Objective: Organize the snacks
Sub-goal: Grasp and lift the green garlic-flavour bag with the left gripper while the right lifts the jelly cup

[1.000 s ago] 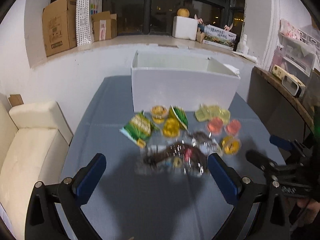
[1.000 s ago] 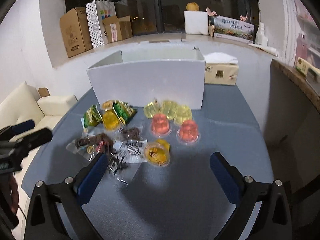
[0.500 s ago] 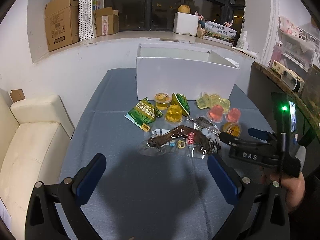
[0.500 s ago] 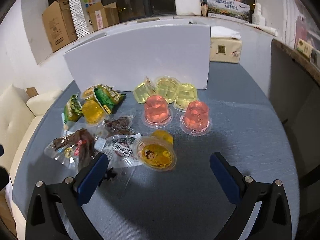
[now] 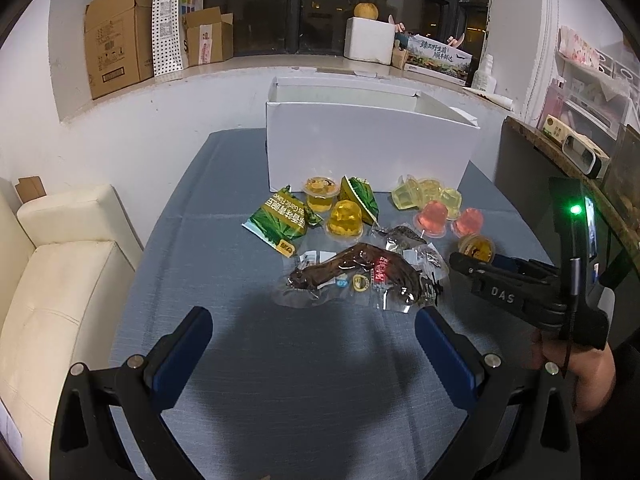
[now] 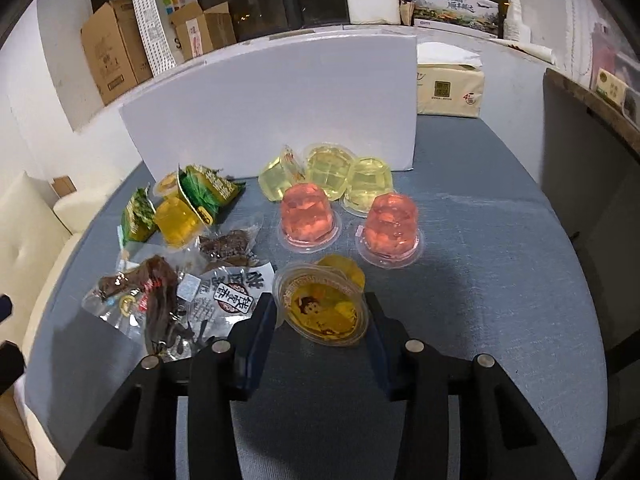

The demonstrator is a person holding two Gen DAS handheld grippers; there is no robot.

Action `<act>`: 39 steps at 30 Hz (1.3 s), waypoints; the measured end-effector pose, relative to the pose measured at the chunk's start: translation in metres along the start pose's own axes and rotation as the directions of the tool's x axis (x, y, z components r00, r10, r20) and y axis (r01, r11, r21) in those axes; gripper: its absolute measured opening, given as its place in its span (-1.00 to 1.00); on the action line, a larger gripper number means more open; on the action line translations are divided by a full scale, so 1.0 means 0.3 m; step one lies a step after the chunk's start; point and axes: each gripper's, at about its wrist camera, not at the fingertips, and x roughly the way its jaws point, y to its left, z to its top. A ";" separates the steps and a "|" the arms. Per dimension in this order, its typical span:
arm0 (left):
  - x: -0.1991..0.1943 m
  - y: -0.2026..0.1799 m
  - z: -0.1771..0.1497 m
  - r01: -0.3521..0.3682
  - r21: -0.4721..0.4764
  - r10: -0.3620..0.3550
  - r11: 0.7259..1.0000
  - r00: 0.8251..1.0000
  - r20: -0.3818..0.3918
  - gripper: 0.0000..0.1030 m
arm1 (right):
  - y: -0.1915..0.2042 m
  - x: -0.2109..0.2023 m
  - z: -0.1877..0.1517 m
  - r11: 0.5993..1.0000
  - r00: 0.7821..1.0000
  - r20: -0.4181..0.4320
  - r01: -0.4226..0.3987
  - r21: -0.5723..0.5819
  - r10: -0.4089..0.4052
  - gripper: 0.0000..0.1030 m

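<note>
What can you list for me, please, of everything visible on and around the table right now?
White box: one, back of the table.
Pink jelly cups: two, mid-table.
Pale yellow jelly cups: three, against the box.
Orange jelly cup: one, tipped over, between the right gripper's pads.
Amber jelly cups: two, by the green packets.
Green packets: two.
Clear meat packs: about three, front left.
Tissue pack: beside the box.
Left gripper: open, over bare cloth.
Right gripper: jaws just closing around the cup.

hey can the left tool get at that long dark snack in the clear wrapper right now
Probably yes. The left tool stands open with bare blue tablecloth between it and the dark snack packet, which lies at the near edge of the pile. The right tool works beside it, at the orange jelly cup, so keep left.
</note>
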 end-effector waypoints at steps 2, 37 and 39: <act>0.005 0.002 0.001 -0.008 0.003 0.008 1.000 1.000 -0.002 1.00 | -0.001 -0.019 0.007 1.000 1.000 0.013 -0.005 0.001 0.005 -0.09; 0.530 0.125 0.258 -0.001 0.062 0.011 0.998 0.989 -0.150 0.17 | -0.014 -0.318 0.053 0.998 0.984 0.169 -0.052 -0.048 0.059 -0.09; 0.523 0.125 0.251 0.001 0.058 0.008 0.998 0.990 -0.143 0.06 | -0.012 -0.312 0.052 0.997 0.984 0.167 -0.053 -0.048 0.060 -0.09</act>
